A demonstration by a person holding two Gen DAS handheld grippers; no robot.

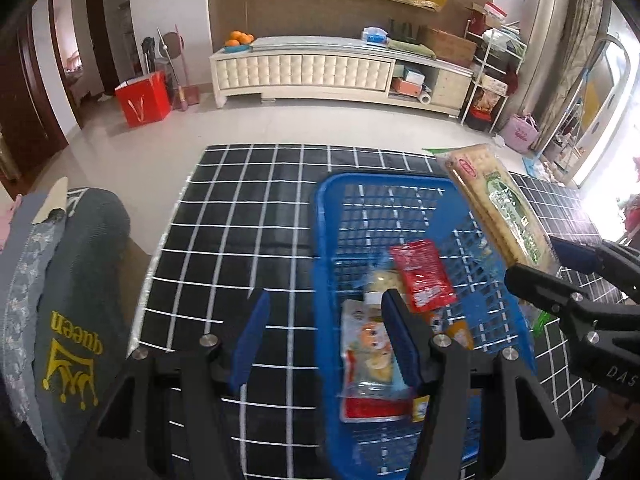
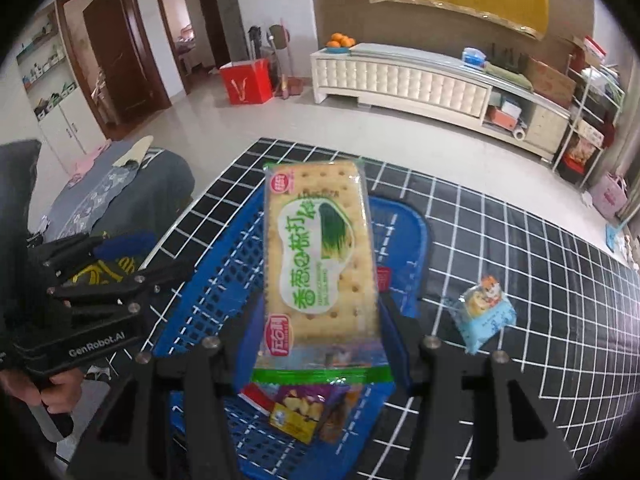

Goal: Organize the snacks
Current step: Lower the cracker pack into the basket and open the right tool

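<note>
The right gripper (image 2: pixel 320 320) is clamped on a long clear-wrapped pack of soda crackers with green lettering (image 2: pixel 320 264), its blue-padded fingers (image 2: pixel 394 328) pressing the pack's two long sides near the lower end. The cracker pack is held in the air above a blue plastic lattice basket (image 2: pixel 224 280), tilted up and away from the gripper. From the left wrist view the same pack (image 1: pixel 500 208) slants over the basket's right rim (image 1: pixel 516 320), gripped from the right side.

The left gripper (image 1: pixel 324 340) hangs with its jaws apart and nothing between them, straddling the basket's left wall (image 1: pixel 324 264); one blue pad (image 1: pixel 250 340) is outside the basket and the other above its contents. Inside lie a red foil sachet (image 1: pixel 422 276), a clear packet printed with an orange cartoon figure (image 1: pixel 372 364) and a yellow-and-purple snack packet (image 2: pixel 298 412).

The basket sits on a black table cover with a white grid (image 1: pixel 240 208). To its right on the cover, well apart, lies a small pale-blue wrapped snack (image 2: pixel 486 312).
</note>
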